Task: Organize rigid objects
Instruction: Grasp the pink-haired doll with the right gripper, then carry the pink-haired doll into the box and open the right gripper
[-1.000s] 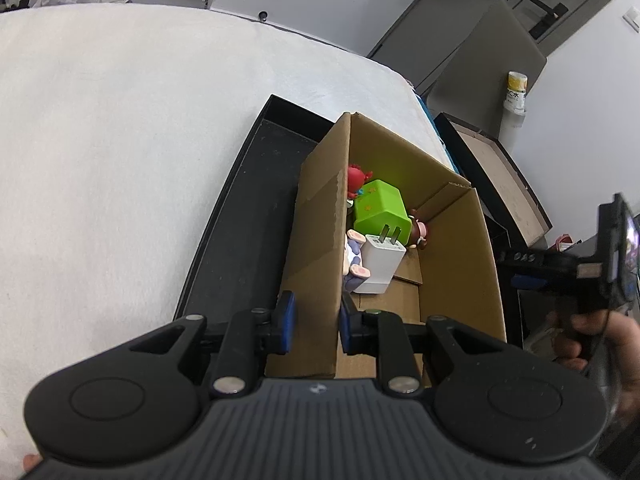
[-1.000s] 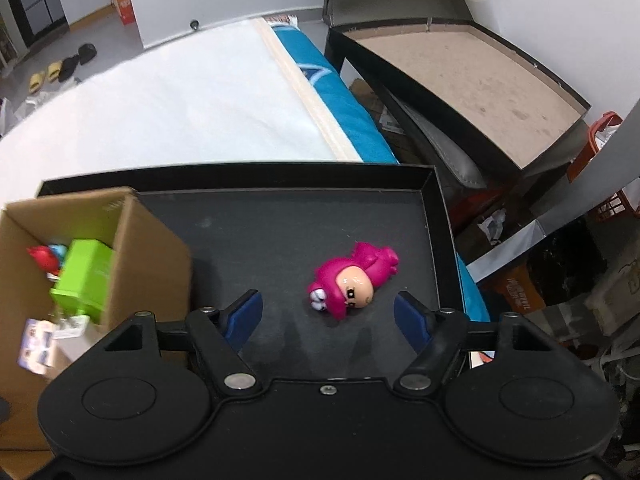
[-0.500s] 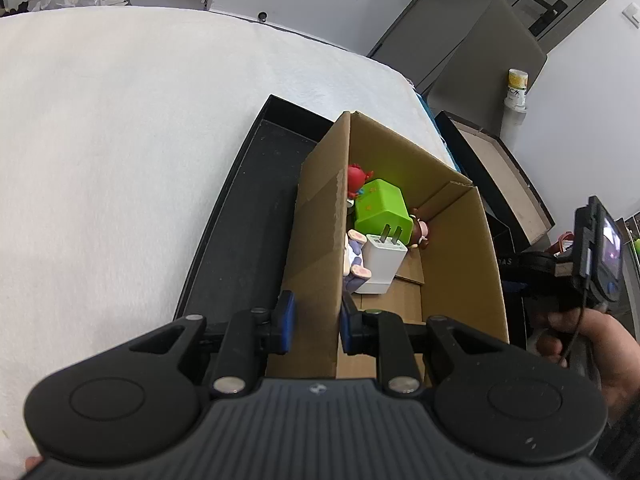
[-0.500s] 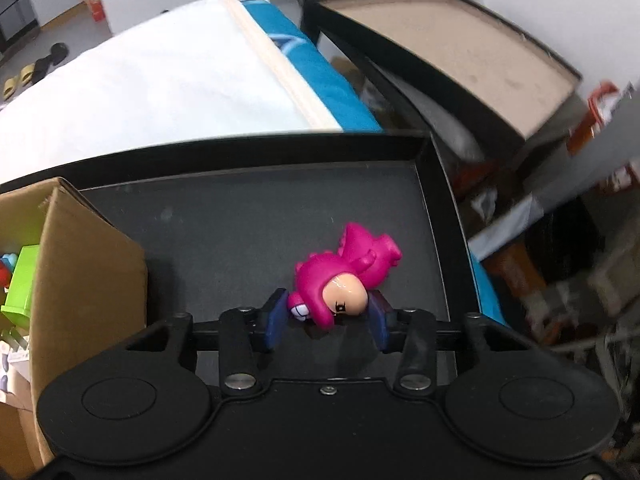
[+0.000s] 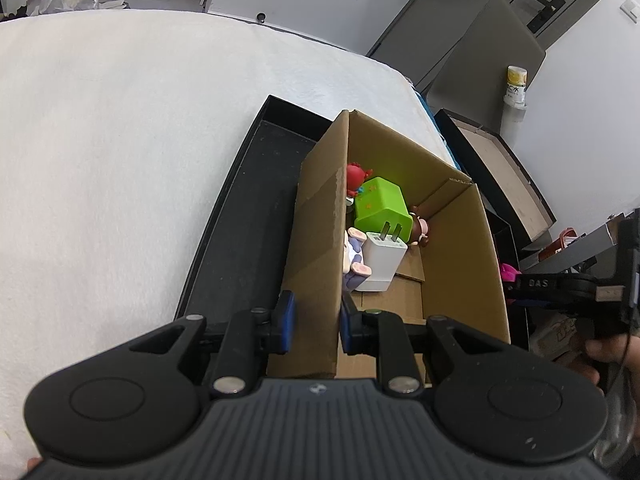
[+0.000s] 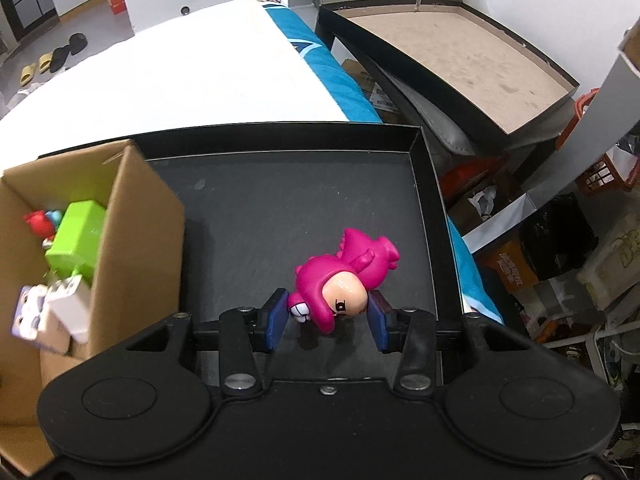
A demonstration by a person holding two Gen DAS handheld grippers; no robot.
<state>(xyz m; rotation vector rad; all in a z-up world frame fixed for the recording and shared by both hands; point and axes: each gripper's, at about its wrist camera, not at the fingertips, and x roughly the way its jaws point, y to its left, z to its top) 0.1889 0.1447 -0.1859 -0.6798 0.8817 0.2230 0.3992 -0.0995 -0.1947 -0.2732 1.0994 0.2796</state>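
Note:
A pink toy figure [image 6: 344, 272] sits between the blue pads of my right gripper [image 6: 328, 316], which is shut on its head just above the black tray [image 6: 280, 200]. My left gripper [image 5: 314, 320] is shut on the near left wall of the cardboard box [image 5: 320, 232], which stands in the same tray [image 5: 248, 220]. Inside the box lie a green charger [image 5: 380, 208], a white charger [image 5: 382, 264], a red figure [image 5: 354, 176] and other small toys. From the left wrist view, the right gripper's body and the pink figure [image 5: 508, 272] show just past the box's right wall.
The tray rests on a white bed cover [image 5: 120, 140]. A second black tray with a brown bottom [image 6: 452, 60] stands off the bed to the right, above floor clutter [image 6: 560, 248]. Slippers [image 6: 52, 60] lie on the far floor.
My right gripper's jaws went from wide open around the pink figure to shut on it, and that view shifted so more of the box shows. The left gripper stayed put.

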